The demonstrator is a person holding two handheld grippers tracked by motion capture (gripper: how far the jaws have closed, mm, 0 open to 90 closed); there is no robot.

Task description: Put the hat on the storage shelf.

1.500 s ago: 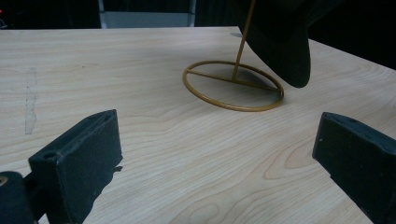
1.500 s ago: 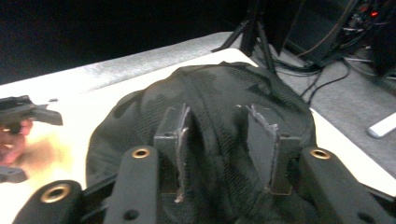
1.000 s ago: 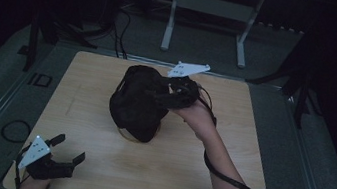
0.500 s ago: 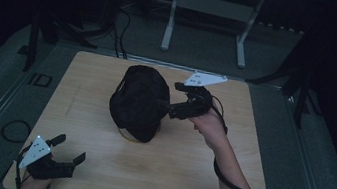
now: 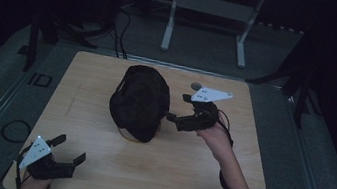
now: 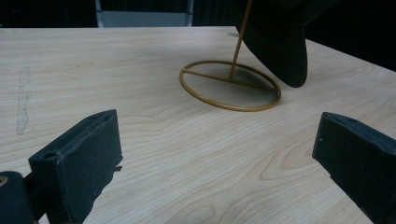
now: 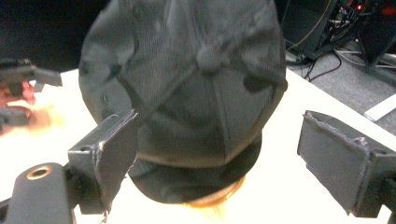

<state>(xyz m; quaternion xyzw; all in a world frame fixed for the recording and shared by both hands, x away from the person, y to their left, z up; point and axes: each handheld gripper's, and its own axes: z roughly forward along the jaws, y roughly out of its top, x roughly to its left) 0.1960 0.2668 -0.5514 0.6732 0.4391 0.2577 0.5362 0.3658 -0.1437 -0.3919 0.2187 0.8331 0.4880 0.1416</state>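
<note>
- At the middle of the high view, on a light wooden table (image 5: 106, 90): one black baseball cap (image 5: 139, 101), perched on one thin gold wire stand (image 5: 135, 137).
- No brand, label or readable writing on the cap, stand or table.
- In the right gripper view: cap (image 7: 187, 93) seen from above and behind, dark mesh-like panels meeting at a top button, stitched seams, small eyelets, brim curving below toward the bottom of the frame.
- In the left gripper view, upper centre: stand (image 6: 231, 84) as a flat gold ring with a crossbar and one slim upright rod rising into the cap (image 6: 280, 42), whose dark edge hangs over the ring's right side.
- Right of the cap in the high view: one right gripper (image 5: 173, 119), held in a hand (image 5: 213, 134), jaws set wide, nothing between them, tips just beside the cap, contact not clear.
- In the right gripper view: right gripper (image 7: 215, 154) with the cap framed between its two spread jaws.
- Lower left of the high view: one left gripper (image 5: 69, 150), near the table's front edge, well apart from the cap, jaws spread wide and empty.
- In the left gripper view: left gripper (image 6: 215, 158) over bare wood.
</note>
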